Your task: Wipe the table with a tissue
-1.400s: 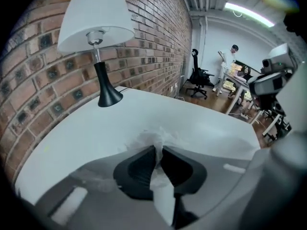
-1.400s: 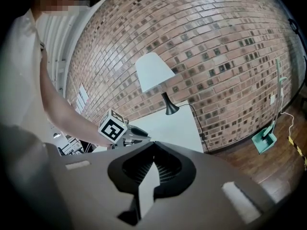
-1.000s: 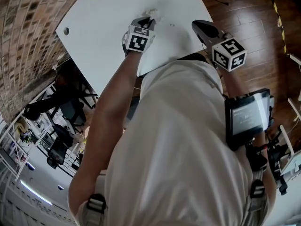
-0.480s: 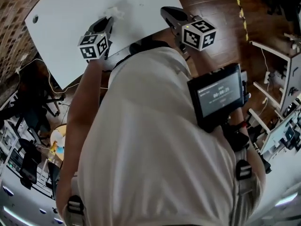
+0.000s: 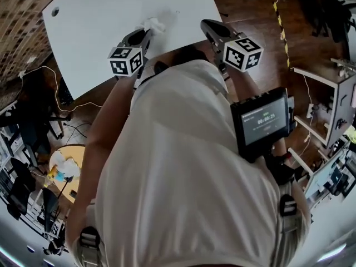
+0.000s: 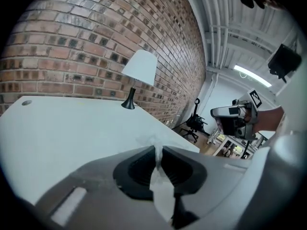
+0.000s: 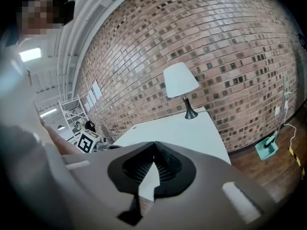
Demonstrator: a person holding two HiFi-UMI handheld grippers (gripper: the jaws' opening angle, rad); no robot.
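The tissue, a thin white wad, is pinched between the fingers of the left gripper, which are closed narrowly on it with a crumpled tuft poking out past their tips. It sits at the end of the surface farthest from the lamp, close to the edge by the person's body, and it seems to hang just above the white top rather than press on it. The right gripper has its fingers closed tip to tip with nothing between them, and it is held off past the surface's corner on the side away from the lamp.

I judge a wiping pass to be between strokes. The next move calls for lowering the tissue flat onto the top and drawing it toward the lamp without loosening the pinch.

The surface is plain white and bare apart from the lamp. Behind the lamp runs a brick wall; the wooden floor lies beyond the corner.
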